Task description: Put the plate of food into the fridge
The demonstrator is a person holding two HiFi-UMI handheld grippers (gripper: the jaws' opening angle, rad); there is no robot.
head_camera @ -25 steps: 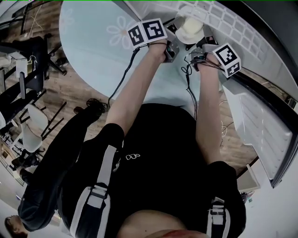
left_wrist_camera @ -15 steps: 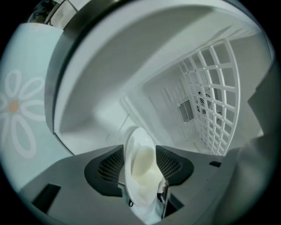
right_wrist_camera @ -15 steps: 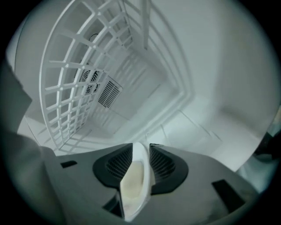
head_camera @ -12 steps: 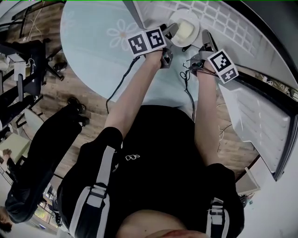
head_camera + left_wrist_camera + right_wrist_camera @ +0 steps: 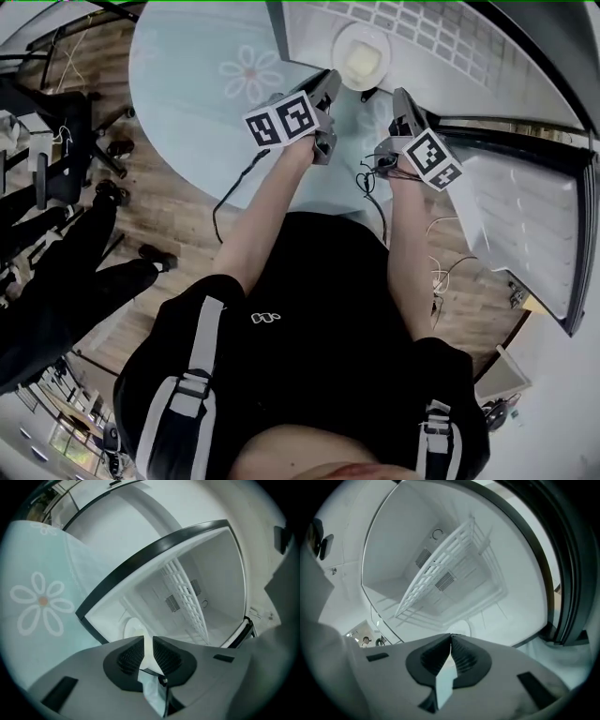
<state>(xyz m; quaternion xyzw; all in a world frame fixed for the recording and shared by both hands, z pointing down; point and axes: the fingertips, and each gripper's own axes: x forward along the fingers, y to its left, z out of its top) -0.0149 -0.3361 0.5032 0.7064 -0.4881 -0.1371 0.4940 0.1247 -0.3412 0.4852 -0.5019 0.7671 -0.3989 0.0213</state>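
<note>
Plate (image 5: 362, 56) now released; its food (image 5: 364, 62) indistinct.

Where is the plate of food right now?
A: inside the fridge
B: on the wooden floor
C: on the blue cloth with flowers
A: the plate sits on the white inside of the open fridge, not on the cloth or the floor.
</note>
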